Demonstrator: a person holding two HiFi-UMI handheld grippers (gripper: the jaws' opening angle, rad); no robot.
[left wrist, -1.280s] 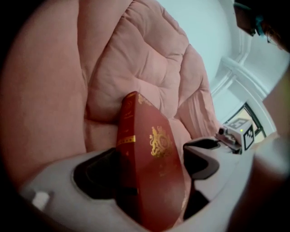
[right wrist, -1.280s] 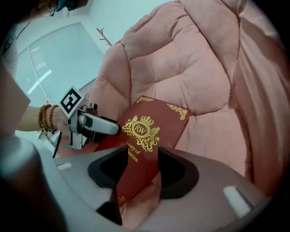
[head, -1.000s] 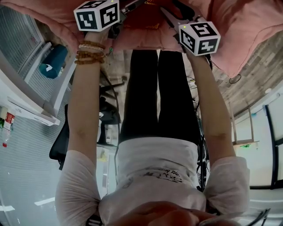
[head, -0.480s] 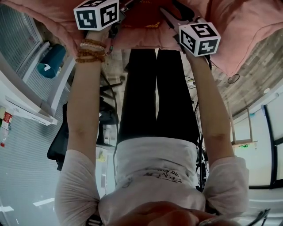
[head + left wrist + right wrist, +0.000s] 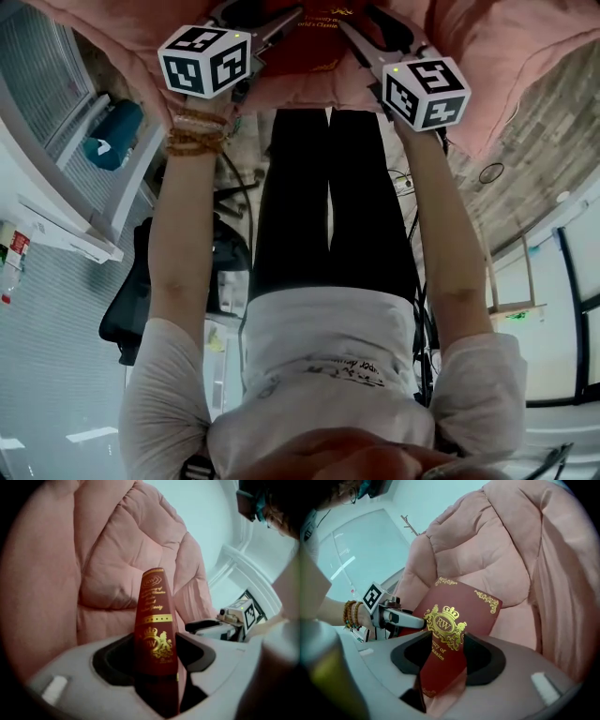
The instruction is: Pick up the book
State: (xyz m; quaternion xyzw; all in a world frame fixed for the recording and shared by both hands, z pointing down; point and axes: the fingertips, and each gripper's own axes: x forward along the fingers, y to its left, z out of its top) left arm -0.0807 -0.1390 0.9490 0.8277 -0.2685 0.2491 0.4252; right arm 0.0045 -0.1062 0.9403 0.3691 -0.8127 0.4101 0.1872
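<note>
One book (image 5: 314,42), dark red with gold crest and lettering, sits held between two grippers over one pink quilt (image 5: 108,550); whether it is clear of the quilt cannot be told. Left gripper (image 5: 156,641): jaws closing on the spine end, which stands upright between them with a pad touching each side. Right gripper (image 5: 446,644): jaws clamped on the front cover's lower corner, just under the crest. Two marker cubes counted, one per gripper (image 5: 206,59) (image 5: 427,92), with the person's two bare forearms reaching up to them from below in the head view.
</note>
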